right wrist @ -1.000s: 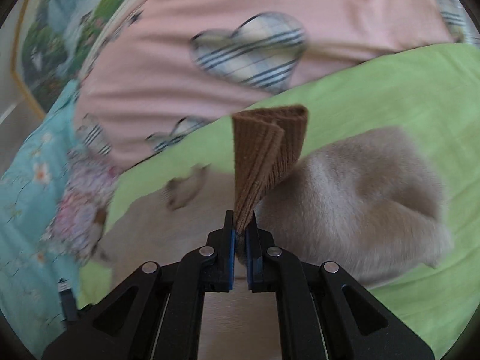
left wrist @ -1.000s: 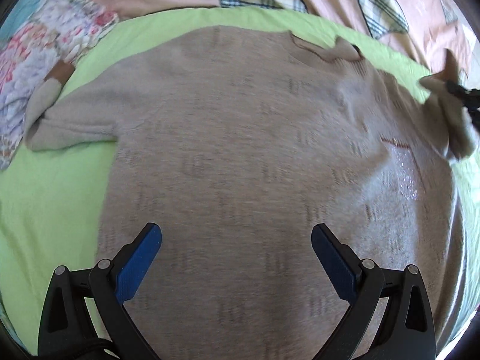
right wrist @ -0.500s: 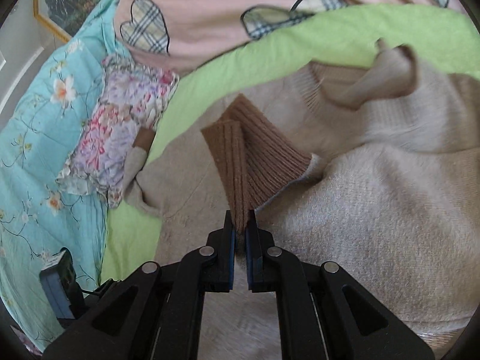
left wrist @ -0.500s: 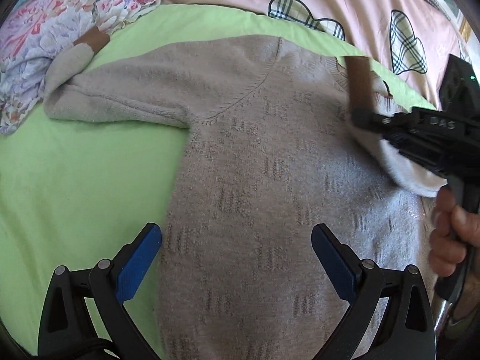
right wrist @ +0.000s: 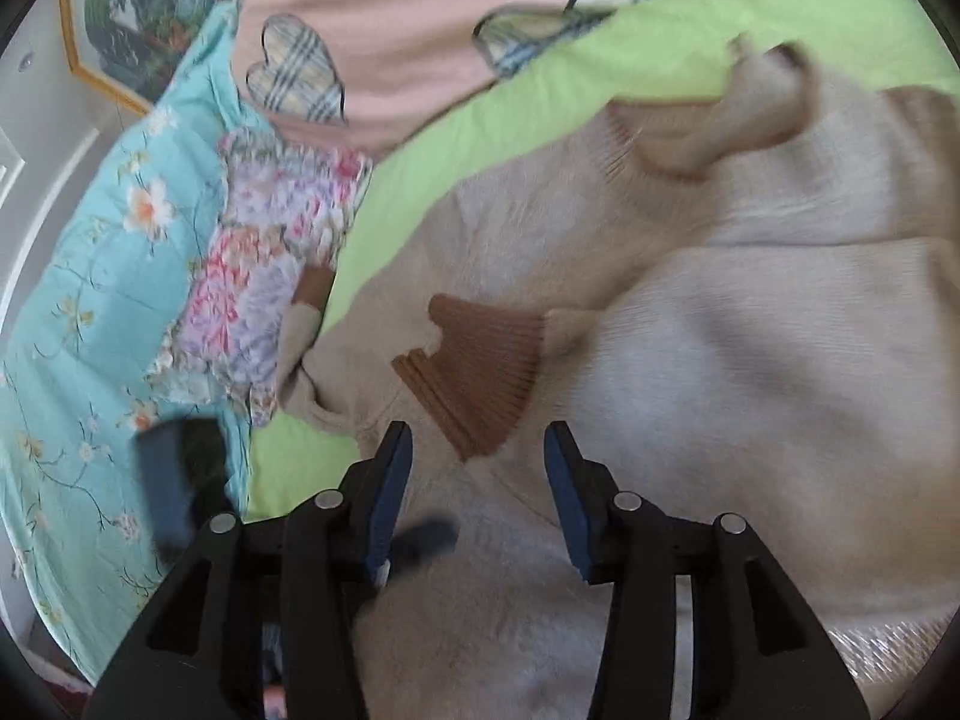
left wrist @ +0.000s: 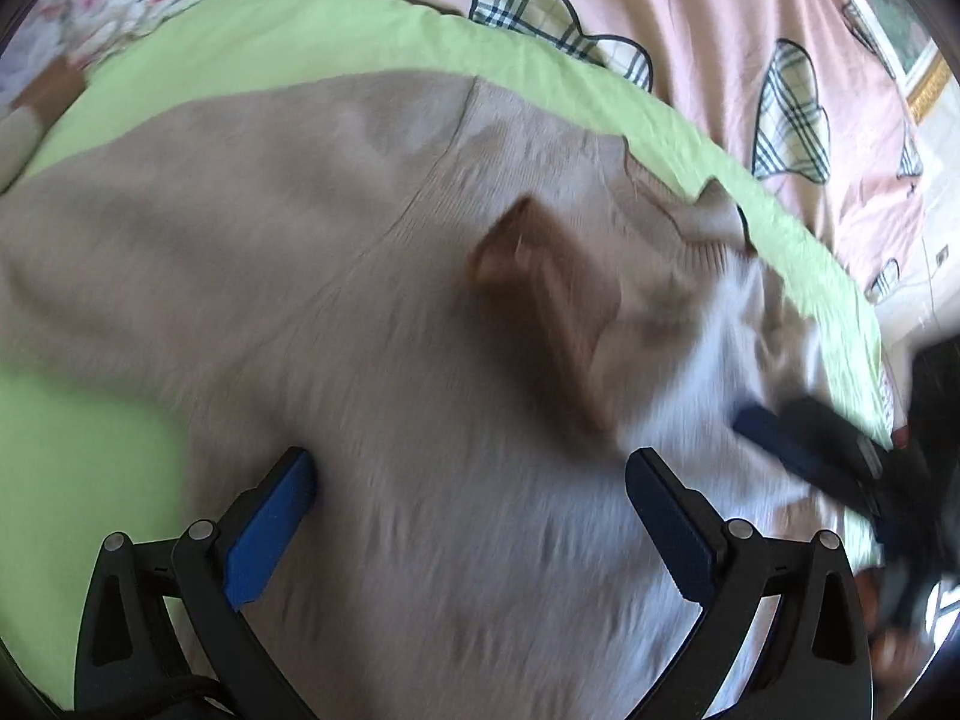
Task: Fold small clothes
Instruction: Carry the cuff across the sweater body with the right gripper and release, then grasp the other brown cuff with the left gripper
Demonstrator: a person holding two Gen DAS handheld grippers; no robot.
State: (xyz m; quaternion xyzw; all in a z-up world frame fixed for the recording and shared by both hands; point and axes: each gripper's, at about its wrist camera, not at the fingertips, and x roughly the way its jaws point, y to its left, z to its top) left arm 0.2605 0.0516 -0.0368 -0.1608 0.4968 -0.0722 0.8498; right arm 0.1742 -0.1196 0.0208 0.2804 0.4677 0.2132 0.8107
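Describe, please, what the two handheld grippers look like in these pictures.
Both match: the left gripper and right gripper have black angular frames with cut-out openings, silver rivets at the pivots, and flat blue finger pads. No sleeve is visible.

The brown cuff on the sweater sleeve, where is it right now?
In the right wrist view the brown cuff lies flat on the beige sweater, just ahead of the open right gripper, which has just let it go.
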